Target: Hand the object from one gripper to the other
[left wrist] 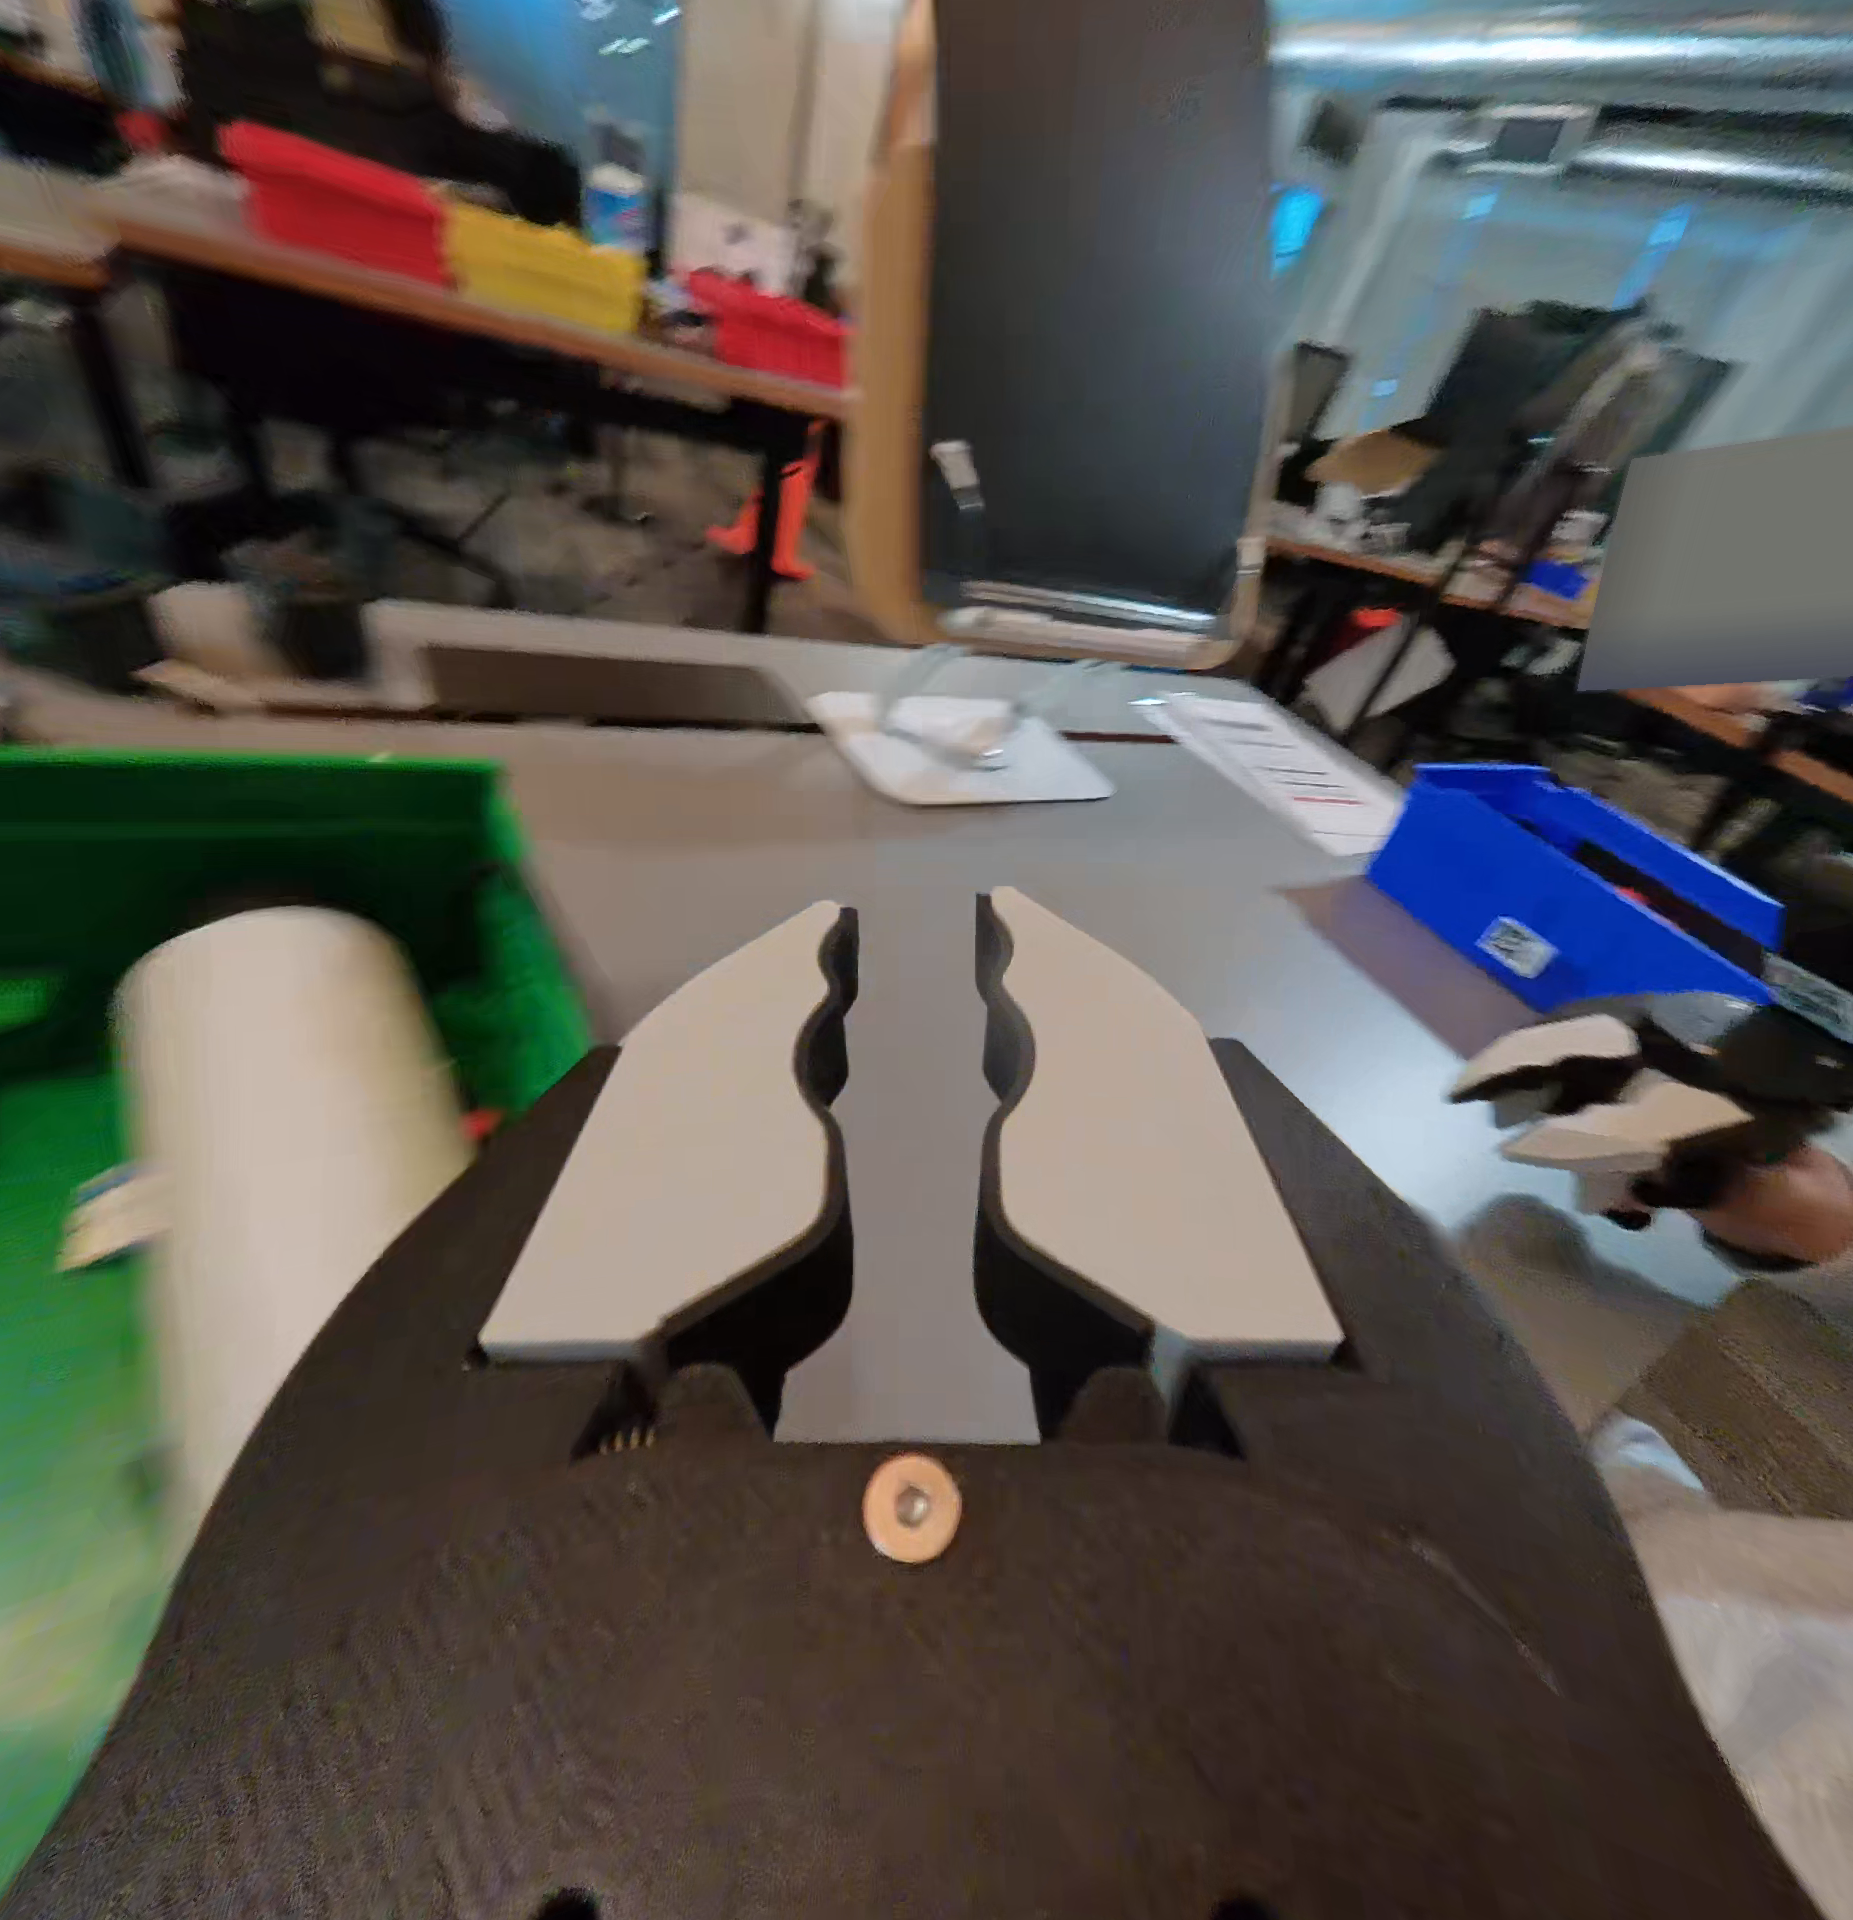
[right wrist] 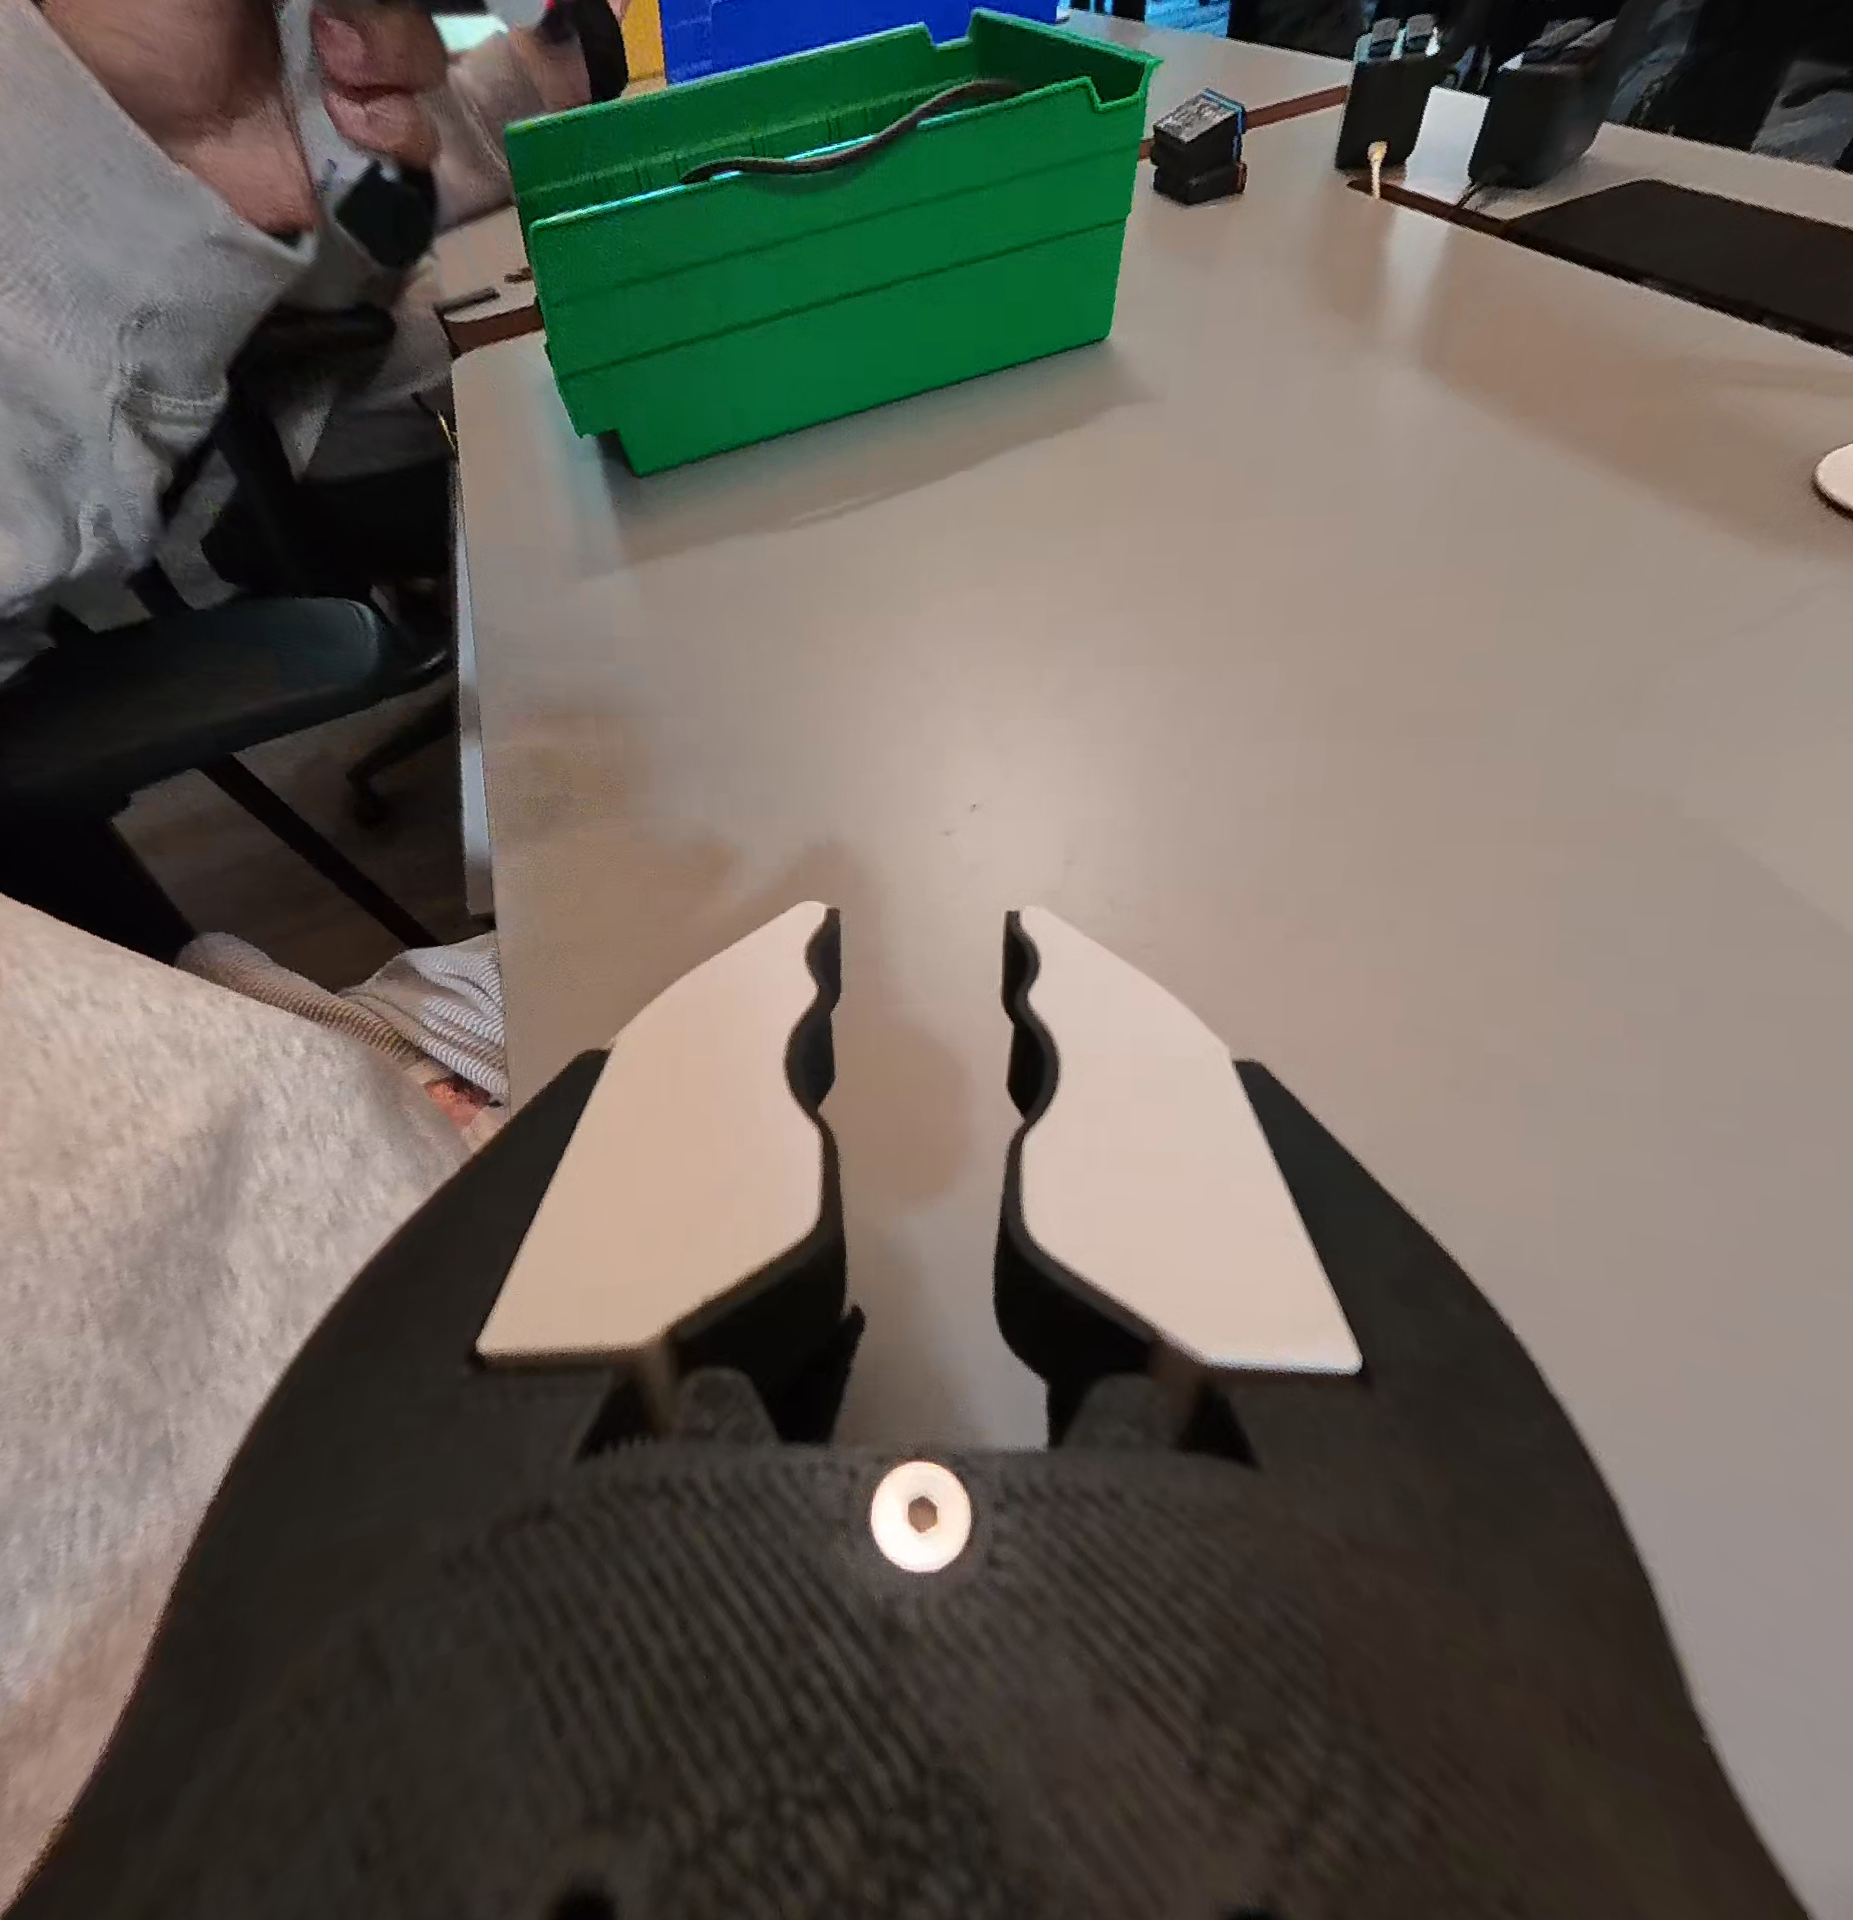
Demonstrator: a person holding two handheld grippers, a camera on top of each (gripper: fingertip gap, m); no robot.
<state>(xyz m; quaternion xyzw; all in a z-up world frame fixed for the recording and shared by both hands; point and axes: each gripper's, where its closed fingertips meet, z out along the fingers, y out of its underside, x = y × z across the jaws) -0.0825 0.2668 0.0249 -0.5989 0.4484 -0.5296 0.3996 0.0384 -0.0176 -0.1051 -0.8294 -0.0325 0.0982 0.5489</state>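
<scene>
My left gripper (left wrist: 917, 914) is open and empty, above the grey table (left wrist: 1109, 935). To its left a green bin (left wrist: 226, 831) holds a white roll-like cylinder (left wrist: 278, 1122), blurred by motion. My right gripper (right wrist: 922, 920) is open and empty, low over the table (right wrist: 1317, 727). It also shows in the left wrist view (left wrist: 1483, 1117) at the right, held by a hand, fingers apart. In the right wrist view the green bin (right wrist: 839, 270) stands far ahead with a dark cable (right wrist: 870, 130) in it.
A blue bin (left wrist: 1556, 883) lies at the right of the table, a white tray (left wrist: 984, 774) and paper sheets (left wrist: 1275, 769) farther back. A person's grey sleeve (right wrist: 122, 1195) and a black chair (right wrist: 174, 675) are left of the table edge. Black devices (right wrist: 1202, 145) stand at the far side. My hands' fingertips stand some 35 cm from each other.
</scene>
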